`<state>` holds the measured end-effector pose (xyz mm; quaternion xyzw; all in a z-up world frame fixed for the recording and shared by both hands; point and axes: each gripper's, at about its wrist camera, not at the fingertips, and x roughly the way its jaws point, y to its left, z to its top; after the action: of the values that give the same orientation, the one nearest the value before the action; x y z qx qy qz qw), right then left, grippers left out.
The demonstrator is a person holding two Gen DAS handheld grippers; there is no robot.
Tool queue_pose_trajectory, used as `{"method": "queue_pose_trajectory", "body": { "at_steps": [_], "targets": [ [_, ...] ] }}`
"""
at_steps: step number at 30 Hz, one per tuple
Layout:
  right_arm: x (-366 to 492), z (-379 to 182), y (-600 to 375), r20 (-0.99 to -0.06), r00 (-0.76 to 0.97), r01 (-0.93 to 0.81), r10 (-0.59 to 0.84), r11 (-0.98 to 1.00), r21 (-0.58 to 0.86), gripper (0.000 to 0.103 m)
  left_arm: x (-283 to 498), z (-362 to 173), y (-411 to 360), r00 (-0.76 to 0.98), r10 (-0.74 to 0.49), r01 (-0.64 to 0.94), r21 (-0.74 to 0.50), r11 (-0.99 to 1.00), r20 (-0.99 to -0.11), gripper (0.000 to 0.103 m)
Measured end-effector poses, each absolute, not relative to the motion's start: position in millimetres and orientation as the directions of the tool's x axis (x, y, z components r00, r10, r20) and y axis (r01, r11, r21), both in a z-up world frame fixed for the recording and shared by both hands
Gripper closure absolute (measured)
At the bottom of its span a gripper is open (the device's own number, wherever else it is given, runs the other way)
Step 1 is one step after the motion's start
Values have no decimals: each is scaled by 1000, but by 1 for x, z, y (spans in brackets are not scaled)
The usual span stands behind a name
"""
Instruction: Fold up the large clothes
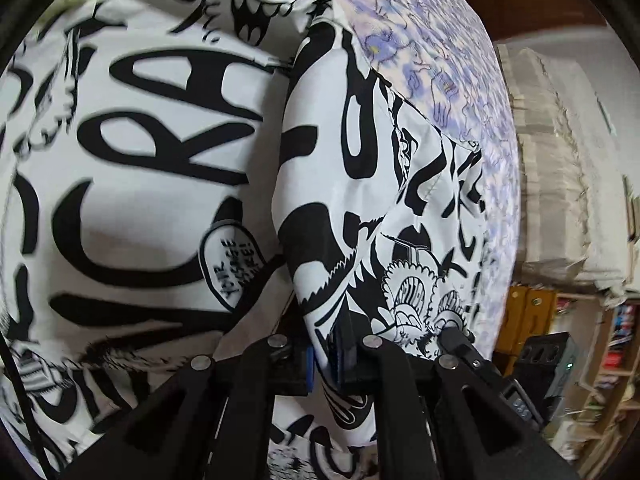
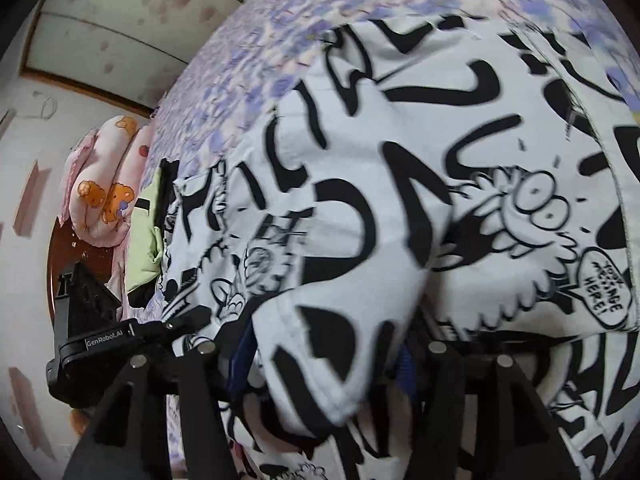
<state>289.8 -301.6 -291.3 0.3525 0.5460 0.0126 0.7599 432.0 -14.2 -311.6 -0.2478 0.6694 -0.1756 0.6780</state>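
Left wrist: jaws pinch shirt (image 1: 332,208) fold; right jaws apart, tips hidden under cloth.

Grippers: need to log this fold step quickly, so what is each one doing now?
Left gripper: shut on the printed garment.
Right gripper: open, garment fold lying between its jaws.

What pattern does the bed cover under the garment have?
The bed cover has a purple-blue floral print on a pale ground, seen best in the right wrist view.

A bed (image 2: 304,20) covered by a purple-flowered sheet is seen in both views. A black-and-white printed garment (image 2: 400,184) is spread on it, with a pale green cloth (image 2: 146,236) lying beside the garment.
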Motion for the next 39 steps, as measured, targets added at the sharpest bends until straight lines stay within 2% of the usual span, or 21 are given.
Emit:
{"method": "queue_pose_trajectory", "body": {
  "at_steps": [2, 6, 9, 11, 15, 16, 17, 19, 23, 26, 28, 31, 32, 33, 34, 35, 36, 39],
  "targets": [
    [287, -293, -302, -824, 381, 357, 419, 756, 549, 47, 435, -309, -17, 41, -531, -56, -533, 844, -846, 97],
    [272, -290, -300, -810, 397, 318, 432, 763, 563, 70, 433, -307, -10, 50, -518, -59, -520, 852, -854, 97],
    [266, -295, -288, -848, 373, 269, 375, 832, 486, 89, 429, -319, -2, 38, -502, -77, -503, 861, -864, 95],
    [265, -308, -284, -887, 331, 259, 321, 873, 412, 90, 425, -330, 4, 29, -514, -96, -514, 852, -857, 95],
    [267, -318, -285, -904, 296, 248, 310, 889, 386, 90, 418, -329, 6, 53, -511, -93, -514, 853, -858, 94],
    [267, -313, -286, -902, 298, 239, 311, 891, 386, 90, 416, -321, 6, 69, -493, -82, -498, 863, -867, 89],
    [268, -304, -284, -900, 311, 235, 305, 893, 384, 89, 415, -313, 7, 79, -476, -73, -481, 874, -876, 79],
    [266, -283, -287, -897, 354, 223, 264, 908, 355, 87, 413, -291, 10, 109, -419, -63, -427, 902, -902, 70],
    [268, -239, -289, -889, 434, 140, 149, 963, 229, 84, 414, -244, 17, 212, -346, -17, -358, 934, -914, 69],
    [286, -220, -284, -876, 463, 37, 133, 985, 169, 84, 423, -216, 10, 288, -334, 31, -340, 940, -898, 67],
    [302, -213, -280, -887, 443, -19, 131, 990, 137, 84, 435, -208, -4, 312, -325, 68, -320, 945, -893, 67],
    [315, -204, -282, -927, 353, -13, 129, 991, 133, 82, 452, -205, -23, 316, -345, 98, -331, 939, -884, 67],
    [313, -199, -285, -933, 337, 8, 123, 991, 134, 76, 457, -206, -29, 315, -353, 106, -337, 935, -881, 67],
    [308, -195, -291, -934, 338, 26, 114, 991, 131, 64, 464, -209, -37, 306, -358, 116, -339, 934, -882, 67],
    [303, -188, -295, -931, 351, 38, 102, 992, 123, 57, 467, -211, -43, 302, -359, 118, -339, 933, -883, 67],
    [300, -180, -297, -924, 375, 44, 77, 994, 101, 44, 472, -217, -49, 291, -364, 122, -343, 931, -885, 67],
    [299, -173, -299, -913, 406, 46, 48, 996, 72, 37, 477, -223, -54, 282, -373, 123, -352, 928, -884, 67],
    [302, -167, -300, -848, 530, 15, 10, 1000, 22, 36, 486, -240, -58, 272, -384, 105, -369, 923, -882, 67]
  ]
}}
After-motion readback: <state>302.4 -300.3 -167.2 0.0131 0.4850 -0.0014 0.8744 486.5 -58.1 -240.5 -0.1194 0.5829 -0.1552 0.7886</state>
